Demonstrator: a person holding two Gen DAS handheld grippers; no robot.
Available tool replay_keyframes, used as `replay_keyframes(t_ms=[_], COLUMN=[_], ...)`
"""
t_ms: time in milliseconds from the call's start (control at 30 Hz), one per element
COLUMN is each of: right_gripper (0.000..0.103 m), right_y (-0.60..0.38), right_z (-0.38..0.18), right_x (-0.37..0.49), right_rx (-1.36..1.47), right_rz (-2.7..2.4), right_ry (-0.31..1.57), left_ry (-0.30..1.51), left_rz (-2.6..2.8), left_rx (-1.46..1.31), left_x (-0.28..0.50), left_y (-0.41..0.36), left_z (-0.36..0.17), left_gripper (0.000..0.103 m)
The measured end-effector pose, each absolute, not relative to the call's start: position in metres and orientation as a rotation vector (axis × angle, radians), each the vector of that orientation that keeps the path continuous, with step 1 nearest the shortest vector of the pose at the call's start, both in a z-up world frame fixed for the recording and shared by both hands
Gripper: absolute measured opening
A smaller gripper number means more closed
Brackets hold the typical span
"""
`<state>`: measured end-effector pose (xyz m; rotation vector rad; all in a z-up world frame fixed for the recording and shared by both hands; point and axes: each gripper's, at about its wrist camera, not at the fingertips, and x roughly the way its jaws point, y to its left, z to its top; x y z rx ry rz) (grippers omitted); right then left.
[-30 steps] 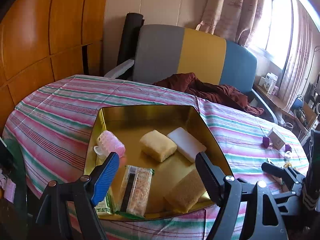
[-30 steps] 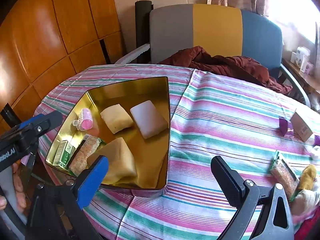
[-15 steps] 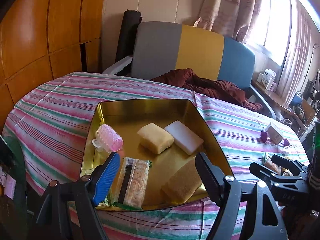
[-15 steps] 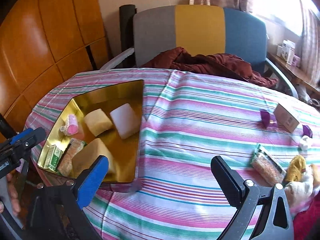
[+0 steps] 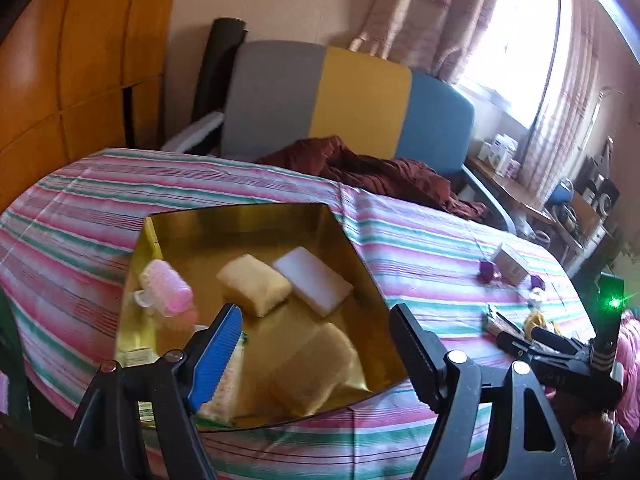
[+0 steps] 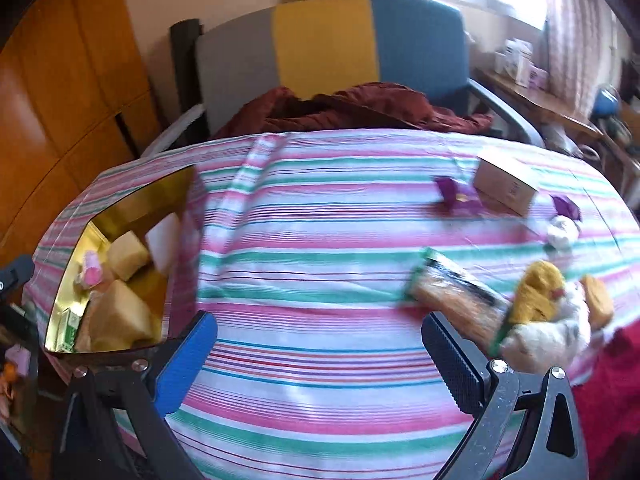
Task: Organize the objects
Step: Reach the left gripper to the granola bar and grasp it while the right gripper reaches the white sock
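Round table (image 6: pixel 320 248) draped in a pink, green and white striped cloth is carrying all the objects. Three-coloured grey, yellow and blue chair (image 6: pixel 332 44) is standing behind it, with dark red cloth (image 6: pixel 352 108) lying on its seat. Shiny gold metal tray (image 5: pixel 240 228) is sitting near the table's left end, holding a white rectangular block (image 5: pixel 314 286), three pale yellow sponges (image 5: pixel 254 290) and a pink hair roller (image 5: pixel 166 292). Left tool (image 5: pixel 316 344) is hovering over the tray's near edge, fingers apart and holding nothing. Right tool (image 6: pixel 320 360) is hovering above bare cloth, fingers likewise apart. Clear snack packet (image 6: pixel 456 300), small cardboard box (image 6: pixel 506 186) and purple wrapped sweets (image 6: pixel 450 192) are lying at the right end, well apart from the tray.
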<state>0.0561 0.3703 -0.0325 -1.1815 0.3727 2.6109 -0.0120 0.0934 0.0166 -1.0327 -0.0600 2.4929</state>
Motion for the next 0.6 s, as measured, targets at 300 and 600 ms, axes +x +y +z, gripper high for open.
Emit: replay_keyframes(t_ms=[300,600], right_gripper=[0.103,0.103], right_y=[0.482,0.572], right_z=[-0.016,-0.011], right_x=[0.114,0.153], right_rx=[-1.031,-0.824], right_rz=[2.388,2.202], right_ry=[0.530,0.732], left_ry=[0.122,0.302], left_rz=[2.225,1.906], left_rx=[-1.029,-1.102], left_x=[-0.001,0.014], left_y=[0.172,0.276], left_z=[0.013,-0.019], left_gripper=[0.073,0.073])
